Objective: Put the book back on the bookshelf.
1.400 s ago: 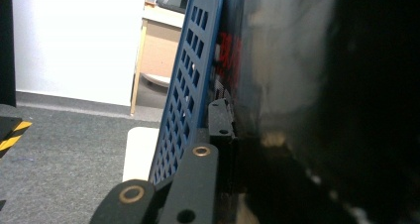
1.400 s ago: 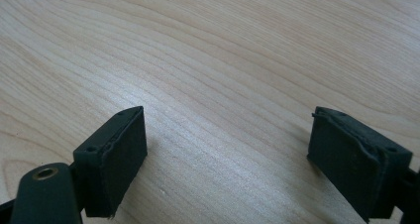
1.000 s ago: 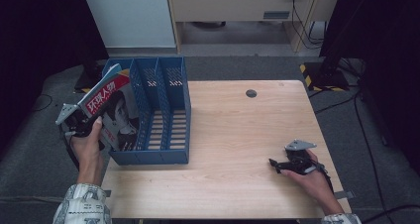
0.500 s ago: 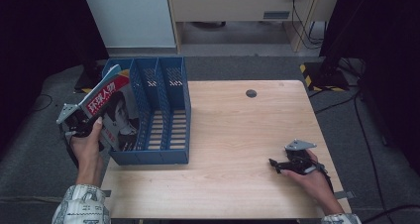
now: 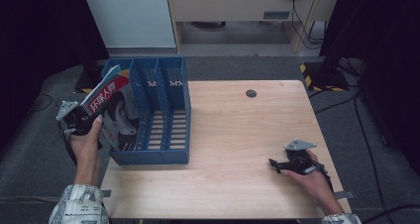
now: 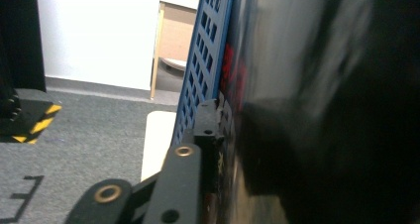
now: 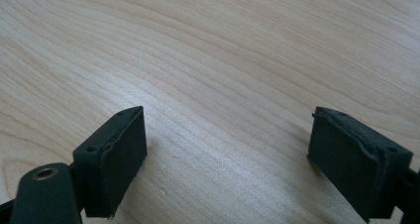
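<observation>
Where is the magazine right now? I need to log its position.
In the high view the magazine is at the table's left edge, tilted, clamped in the left gripper, at the leftmost slot of the blue file rack.

A light wooden worktop (image 5: 237, 135) stands on grey carpet (image 5: 346, 115). Beyond it sit a white cabinet (image 5: 130, 16) and a beige desk (image 5: 237, 3) with cables (image 5: 302, 21) hanging beside it. A yellow-and-black striped base (image 5: 317, 75) rests at the right, where the room's edges lie dark.

Both sleeves are patterned white and grey; each black tool (image 5: 275, 163) carries a grey three-cornered plate and brass-coloured rivets.
</observation>
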The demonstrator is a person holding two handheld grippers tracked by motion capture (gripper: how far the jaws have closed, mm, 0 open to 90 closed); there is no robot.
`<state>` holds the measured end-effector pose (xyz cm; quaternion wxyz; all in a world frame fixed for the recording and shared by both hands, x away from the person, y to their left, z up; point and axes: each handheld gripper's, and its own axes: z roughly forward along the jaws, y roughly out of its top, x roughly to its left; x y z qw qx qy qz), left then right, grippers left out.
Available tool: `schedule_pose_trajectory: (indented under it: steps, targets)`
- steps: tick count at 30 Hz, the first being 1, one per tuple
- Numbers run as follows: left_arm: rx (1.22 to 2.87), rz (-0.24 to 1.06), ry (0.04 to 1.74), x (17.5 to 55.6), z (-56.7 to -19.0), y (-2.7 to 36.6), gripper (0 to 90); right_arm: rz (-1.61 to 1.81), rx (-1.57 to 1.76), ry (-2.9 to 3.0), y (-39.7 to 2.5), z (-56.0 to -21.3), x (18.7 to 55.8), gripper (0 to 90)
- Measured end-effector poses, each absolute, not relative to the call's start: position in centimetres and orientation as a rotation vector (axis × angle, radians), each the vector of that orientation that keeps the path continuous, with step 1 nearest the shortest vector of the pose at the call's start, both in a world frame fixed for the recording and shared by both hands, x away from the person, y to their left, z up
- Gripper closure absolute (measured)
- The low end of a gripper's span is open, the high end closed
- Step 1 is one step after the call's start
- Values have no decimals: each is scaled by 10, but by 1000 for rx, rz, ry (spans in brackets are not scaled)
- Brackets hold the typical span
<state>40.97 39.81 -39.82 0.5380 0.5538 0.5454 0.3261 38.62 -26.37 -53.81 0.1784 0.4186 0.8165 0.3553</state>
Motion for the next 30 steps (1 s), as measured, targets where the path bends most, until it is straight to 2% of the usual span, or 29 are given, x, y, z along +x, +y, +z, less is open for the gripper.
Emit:
schedule_pose_trajectory:
  steps: [5,14,17,19,20,21,30]
  targets:
    - [1302,786,1284,408,-389,399,660,1005,1184,2309,-264,-538,386,152]
    - [1326,829,1289,411,-375,396,652,1005,1184,2309,-264,-538,386,152]
    - [1329,826,1300,413,-373,396,681,1005,1184,2310,-264,-538,386,152]
    - [1328,804,1313,414,-372,396,767,1005,1184,2310,-264,-538,386,151]
    - [1325,793,1315,415,-372,397,767,1005,1184,2310,-264,-538,386,151]
    - [1328,781,1315,415,-371,397,835,1005,1184,2309,-264,-538,386,151]
    - [1293,792,1284,410,-372,399,865,1006,1184,2310,-264,-538,386,151]
